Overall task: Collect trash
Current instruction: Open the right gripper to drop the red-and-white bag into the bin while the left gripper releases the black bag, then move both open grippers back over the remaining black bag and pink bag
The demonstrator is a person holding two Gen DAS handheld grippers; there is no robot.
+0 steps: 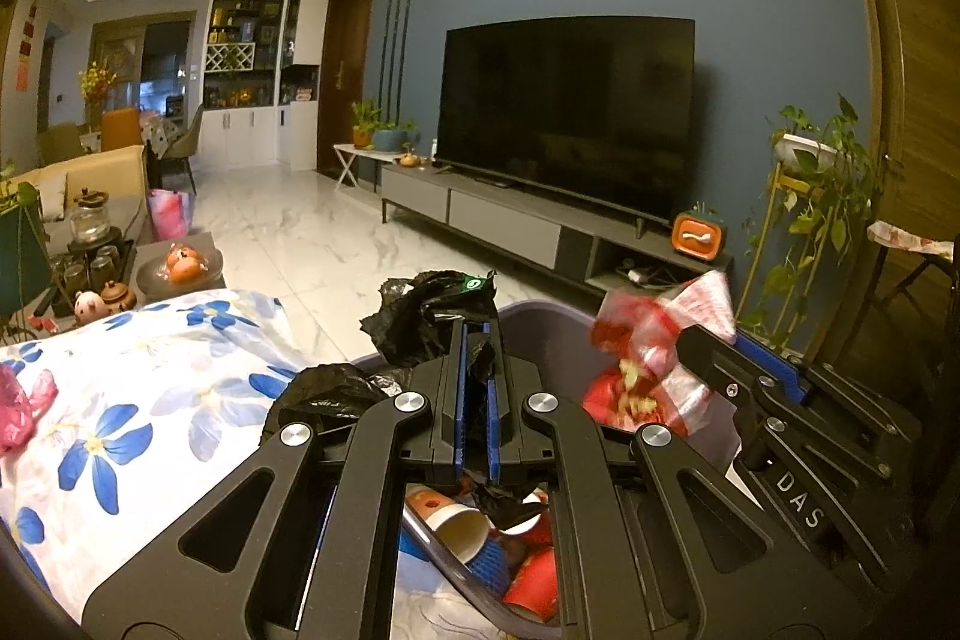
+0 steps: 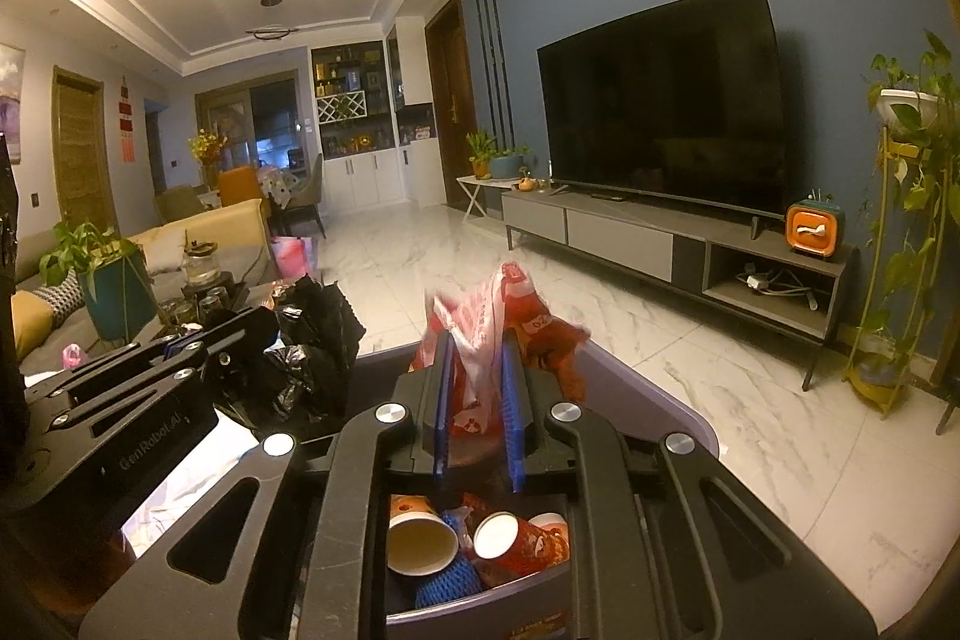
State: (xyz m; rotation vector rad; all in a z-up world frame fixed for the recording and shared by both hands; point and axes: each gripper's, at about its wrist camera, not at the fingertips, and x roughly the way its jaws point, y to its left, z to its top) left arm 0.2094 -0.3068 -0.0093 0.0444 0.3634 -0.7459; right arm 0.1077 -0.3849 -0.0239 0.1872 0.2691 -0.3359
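Two grippers hover over the bin (image 2: 672, 400): left gripper (image 1: 478, 358) pinches a black bag (image 1: 420, 316), right gripper (image 2: 478, 370) loosens around a red-and-white bag (image 2: 504, 316), ready to drop.

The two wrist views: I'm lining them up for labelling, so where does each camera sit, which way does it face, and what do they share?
Left wrist: on the left gripper, looking along its fingers, shut on a black bag, toward the TV; the right gripper shows at right.
Right wrist: on the right gripper, its jaws around a red-and-white bag, facing the same wall; the left gripper shows at left.
Shared: both bags, TV, bin of paper cups.
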